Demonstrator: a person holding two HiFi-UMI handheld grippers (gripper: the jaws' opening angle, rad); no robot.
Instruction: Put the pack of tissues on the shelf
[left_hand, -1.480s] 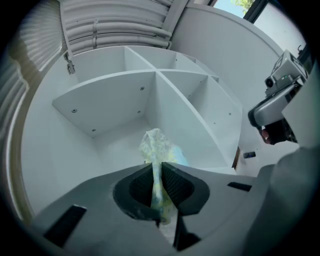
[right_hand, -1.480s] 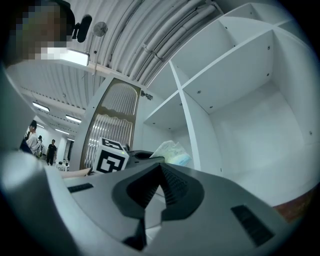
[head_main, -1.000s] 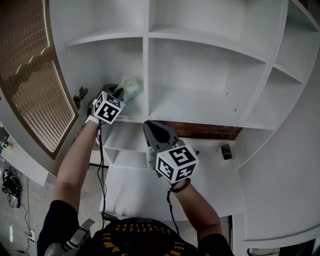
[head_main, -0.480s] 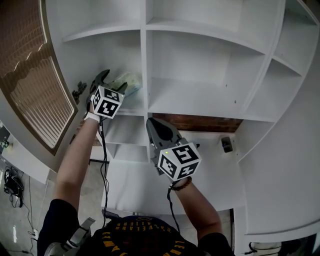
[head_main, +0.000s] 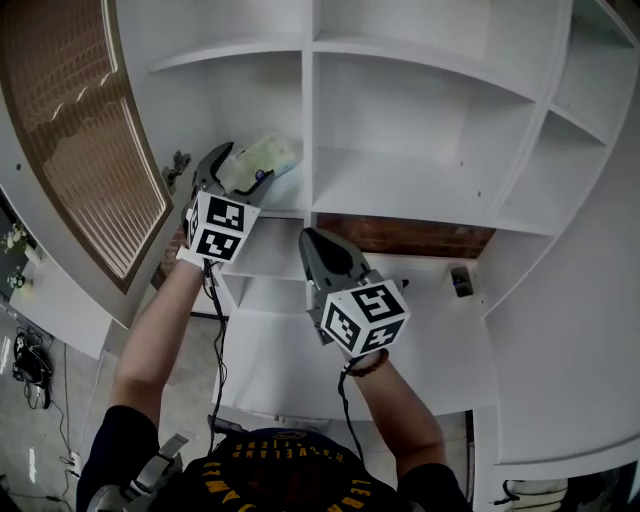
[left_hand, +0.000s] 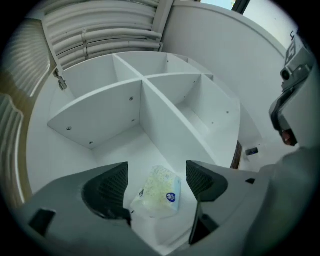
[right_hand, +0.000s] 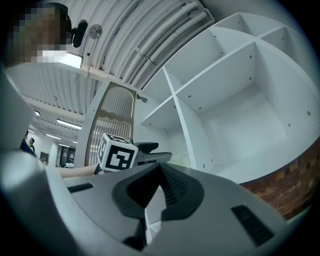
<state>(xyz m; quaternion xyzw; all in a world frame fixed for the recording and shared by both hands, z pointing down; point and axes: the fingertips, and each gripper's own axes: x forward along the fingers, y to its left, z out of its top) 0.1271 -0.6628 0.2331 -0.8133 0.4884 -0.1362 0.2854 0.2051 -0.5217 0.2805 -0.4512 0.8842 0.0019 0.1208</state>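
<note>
The pack of tissues (head_main: 268, 156), pale and crinkly with a small blue label, lies on the board of the left middle compartment of the white shelf unit (head_main: 400, 205). My left gripper (head_main: 240, 173) is open just in front of it, one jaw on each side and neither touching the pack. In the left gripper view the pack (left_hand: 161, 194) rests on the board between and beyond the spread jaws of the left gripper (left_hand: 157, 173). My right gripper (head_main: 326, 247) is shut and empty, held lower, in front of the shelf's middle upright. In its own view the right gripper (right_hand: 159, 171) has its jaws meeting at the tip.
A slatted wooden panel (head_main: 70, 130) stands left of the shelf unit. A metal latch (head_main: 178, 163) sits on the unit's left side. A brick strip (head_main: 405, 236) shows under the middle compartments. A small dark object (head_main: 460, 281) lies on the lower white surface. A cable hangs from the left gripper.
The left gripper, shut on the pack a second ago, has opened and drawn back a little. The pack now lies free on the shelf board. The right gripper has barely moved.
</note>
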